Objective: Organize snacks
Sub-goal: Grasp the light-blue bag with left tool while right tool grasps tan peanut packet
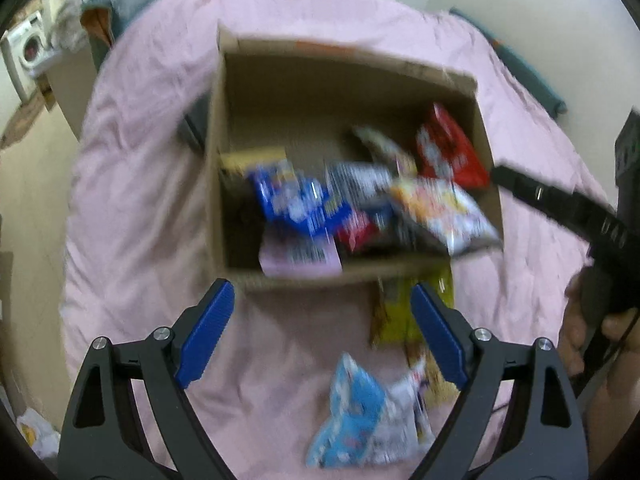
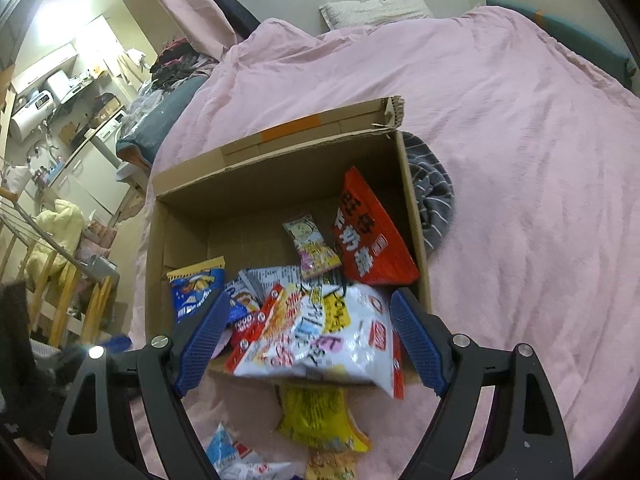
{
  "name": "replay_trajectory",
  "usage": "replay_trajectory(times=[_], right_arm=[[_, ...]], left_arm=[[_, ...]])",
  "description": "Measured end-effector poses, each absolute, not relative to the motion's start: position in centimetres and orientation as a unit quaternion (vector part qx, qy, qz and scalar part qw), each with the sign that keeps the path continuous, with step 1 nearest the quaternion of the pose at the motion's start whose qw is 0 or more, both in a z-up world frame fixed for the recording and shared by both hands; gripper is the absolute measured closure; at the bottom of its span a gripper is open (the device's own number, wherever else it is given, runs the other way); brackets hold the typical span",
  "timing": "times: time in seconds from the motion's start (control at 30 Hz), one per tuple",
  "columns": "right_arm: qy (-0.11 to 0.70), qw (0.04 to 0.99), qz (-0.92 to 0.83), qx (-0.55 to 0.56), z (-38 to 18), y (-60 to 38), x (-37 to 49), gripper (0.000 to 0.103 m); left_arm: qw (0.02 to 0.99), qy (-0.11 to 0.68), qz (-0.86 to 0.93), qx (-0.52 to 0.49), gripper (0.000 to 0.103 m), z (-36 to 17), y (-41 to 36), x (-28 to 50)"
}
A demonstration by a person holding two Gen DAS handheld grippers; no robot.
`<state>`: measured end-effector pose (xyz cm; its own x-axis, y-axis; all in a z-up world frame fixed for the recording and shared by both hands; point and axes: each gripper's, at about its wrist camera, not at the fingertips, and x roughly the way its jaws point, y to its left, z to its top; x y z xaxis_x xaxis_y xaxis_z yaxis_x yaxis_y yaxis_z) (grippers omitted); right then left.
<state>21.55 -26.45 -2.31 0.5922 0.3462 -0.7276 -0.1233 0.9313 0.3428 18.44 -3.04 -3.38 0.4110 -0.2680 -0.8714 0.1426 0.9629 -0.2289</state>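
An open cardboard box [image 1: 224, 128] [image 2: 280, 148] sits on a pink bed cover and holds several snack packets. Among them are a red bag [image 2: 370, 236], a blue bag [image 2: 194, 286] and a white bag [image 2: 332, 332] that lies over the box's near rim. My left gripper [image 1: 322, 332] is open and empty above the cover, in front of the box. A light blue packet [image 1: 360, 416] and a yellow packet [image 1: 400, 316] lie below it. My right gripper [image 2: 310, 338] is open, its fingers either side of the white bag without gripping it. The yellow packet [image 2: 316, 416] lies under it.
The pink cover [image 2: 520, 200] spreads wide to the right and behind the box. A grey striped cloth [image 2: 434, 192] lies against the box's right wall. The bed's left edge drops to a cluttered room with shelves [image 2: 60, 264]. The right gripper's black body [image 1: 568, 204] shows at the right of the left wrist view.
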Motion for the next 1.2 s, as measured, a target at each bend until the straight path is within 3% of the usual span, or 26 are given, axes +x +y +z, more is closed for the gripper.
replay_trajectory(times=[0.33, 0.67, 0.77, 0.83, 0.87, 1.0, 1.07, 1.2], right_arm=[[0.454, 0.87, 0.126, 0.145, -3.1, -27.3, 17.9, 0.018], [0.569, 0.795, 0.15, 0.149, -8.9, -27.7, 15.7, 0.018], [0.599, 0.775, 0.147, 0.137, -10.9, -27.4, 15.4, 0.023], [0.618, 0.762, 0.143, 0.131, -12.3, -27.0, 15.4, 0.04], [0.628, 0.754, 0.144, 0.126, -13.0, -26.7, 15.4, 0.042], [0.647, 0.741, 0.145, 0.108, -14.6, -25.2, 15.6, 0.046], [0.656, 0.736, 0.144, 0.089, -15.4, -24.2, 15.7, 0.05], [0.662, 0.735, 0.138, 0.055, -16.4, -23.1, 16.1, 0.053]], left_arm=[[0.721, 0.663, -0.18, -0.086, 0.015, -11.0, -5.4, 14.6], [0.697, 0.689, -0.184, -0.079, 0.015, -13.1, -6.5, 14.2], [0.692, 0.692, -0.187, -0.082, 0.016, -13.5, -6.7, 14.2], [0.689, 0.697, -0.184, -0.07, 0.024, -13.8, -7.1, 14.1], [0.686, 0.702, -0.185, -0.058, 0.025, -14.1, -7.4, 14.0], [0.69, 0.698, -0.186, -0.045, 0.029, -14.0, -7.9, 13.6], [0.693, 0.695, -0.188, -0.042, 0.04, -13.9, -8.1, 13.4], [0.702, 0.685, -0.188, -0.036, 0.052, -13.6, -8.2, 12.8]])
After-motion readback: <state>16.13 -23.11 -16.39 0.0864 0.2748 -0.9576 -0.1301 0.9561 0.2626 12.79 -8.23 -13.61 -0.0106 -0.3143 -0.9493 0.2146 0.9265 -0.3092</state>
